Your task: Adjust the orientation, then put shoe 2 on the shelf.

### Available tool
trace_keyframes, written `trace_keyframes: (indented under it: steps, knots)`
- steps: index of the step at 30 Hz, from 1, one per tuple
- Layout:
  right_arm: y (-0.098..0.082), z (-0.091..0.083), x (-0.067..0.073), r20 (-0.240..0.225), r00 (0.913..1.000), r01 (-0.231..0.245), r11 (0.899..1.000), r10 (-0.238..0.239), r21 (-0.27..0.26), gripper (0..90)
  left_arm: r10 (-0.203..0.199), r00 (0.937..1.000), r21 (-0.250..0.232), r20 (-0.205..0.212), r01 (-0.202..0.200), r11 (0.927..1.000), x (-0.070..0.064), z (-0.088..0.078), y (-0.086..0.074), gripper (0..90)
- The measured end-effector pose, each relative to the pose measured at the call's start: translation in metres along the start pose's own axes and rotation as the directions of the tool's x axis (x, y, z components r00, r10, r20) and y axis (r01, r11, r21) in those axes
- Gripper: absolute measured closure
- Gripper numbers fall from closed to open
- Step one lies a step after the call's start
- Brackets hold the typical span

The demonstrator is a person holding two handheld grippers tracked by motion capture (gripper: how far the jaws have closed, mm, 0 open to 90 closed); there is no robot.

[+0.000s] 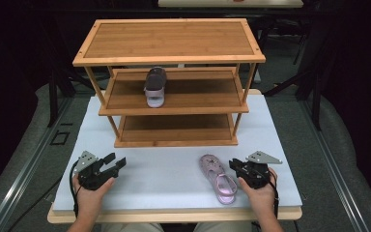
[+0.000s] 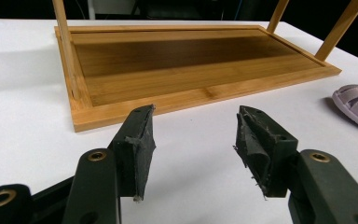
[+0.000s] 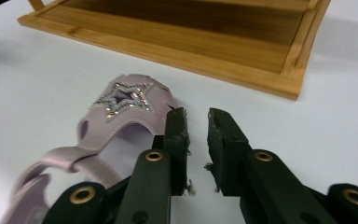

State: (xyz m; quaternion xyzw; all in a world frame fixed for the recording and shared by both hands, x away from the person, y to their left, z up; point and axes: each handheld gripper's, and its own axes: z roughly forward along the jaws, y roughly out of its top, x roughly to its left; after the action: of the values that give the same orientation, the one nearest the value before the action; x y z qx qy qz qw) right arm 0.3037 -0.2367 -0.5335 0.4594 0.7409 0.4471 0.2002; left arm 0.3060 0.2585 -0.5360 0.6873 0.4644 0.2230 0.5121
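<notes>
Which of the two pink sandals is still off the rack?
The pink sandal on the table, lying beside the right gripper; the other sandal sits on the middle shelf.

Pink sandal (image 1: 217,177) flat on table (image 1: 174,174)

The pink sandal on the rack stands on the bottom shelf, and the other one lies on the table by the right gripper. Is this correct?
Not quite. The high view shows the sandal on the rack on the middle shelf, not the bottom one. The other sandal does lie on the table by the right gripper.
</notes>
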Motion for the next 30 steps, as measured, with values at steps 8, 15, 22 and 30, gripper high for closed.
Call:
trace_keyframes:
  steps: [8,15,22,30]
  knots:
    - [0.007,-0.025,0.009,-0.072,0.9969,0.032,0.999,-0.033,-0.018,71.5,-0.002,1.0000,-0.003,0.005,0.002,1.0000,0.000,0.000,0.001,46.6]
    - [-0.003,-0.031,0.020,-0.059,0.9969,0.052,0.999,-0.051,0.005,64.9,0.001,1.0000,0.000,0.007,-0.001,1.0000,0.000,0.001,0.001,46.6]
    - [-0.012,-0.027,0.029,-0.059,0.9942,0.093,0.995,-0.090,0.044,66.4,0.002,0.9999,0.009,0.010,-0.002,1.0000,-0.001,0.002,0.001,46.6]
    - [-0.004,-0.021,0.020,-0.094,0.9731,0.223,0.962,-0.210,0.158,83.7,-0.004,0.9998,0.029,0.018,0.003,0.9996,0.000,0.004,-0.001,46.5]
